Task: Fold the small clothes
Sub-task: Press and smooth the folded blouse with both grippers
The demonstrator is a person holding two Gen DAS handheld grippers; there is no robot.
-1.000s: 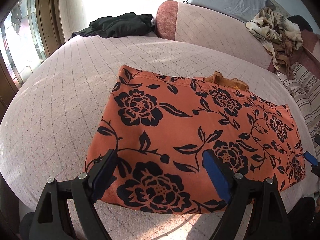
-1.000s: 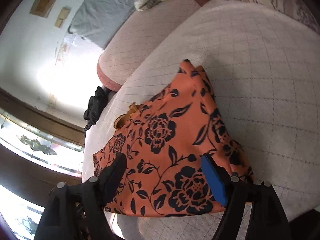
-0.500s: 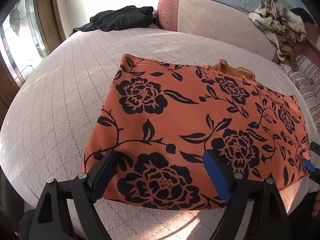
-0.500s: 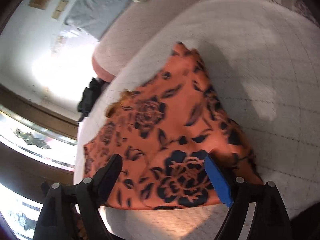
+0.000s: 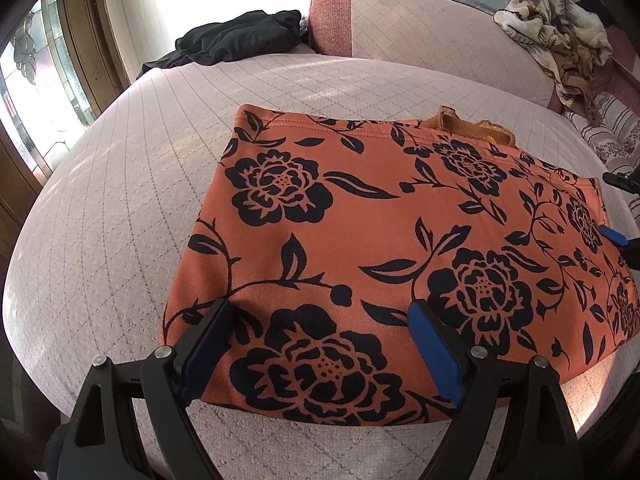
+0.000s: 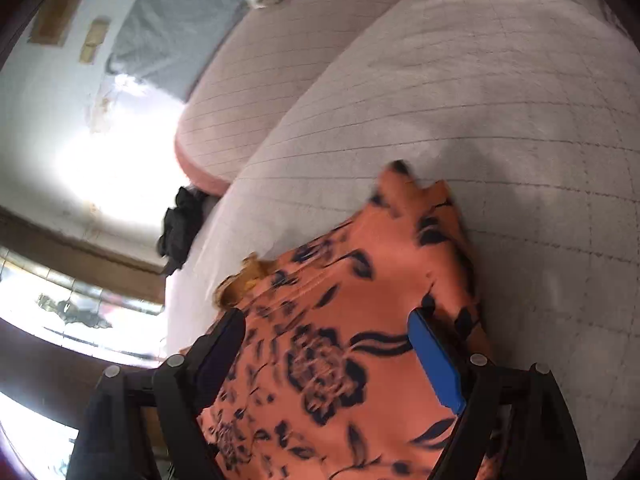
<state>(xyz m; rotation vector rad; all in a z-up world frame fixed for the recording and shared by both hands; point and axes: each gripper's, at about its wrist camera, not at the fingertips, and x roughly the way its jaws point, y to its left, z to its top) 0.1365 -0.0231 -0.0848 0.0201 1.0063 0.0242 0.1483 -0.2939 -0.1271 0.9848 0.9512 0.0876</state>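
Observation:
An orange garment with black flowers lies flat and folded on the pale quilted bed. A mustard-brown edge sticks out at its far side. My left gripper is open, hovering just over the garment's near left edge, touching nothing I can see. My right gripper is open over the same garment, which fills the gap between its jaws; this view is blurred. One blue pad of the right gripper shows at the garment's right edge in the left wrist view.
A black garment lies at the bed's far left by the window. A pink bolster runs along the back, with a patterned beige cloth heaped on it. A striped cushion is at the right. The bed's near edge drops off below my grippers.
My left gripper has drawn a little closer over the garment. My right gripper has swung in and forward over the garment's right end; its view is now blurred with motion.

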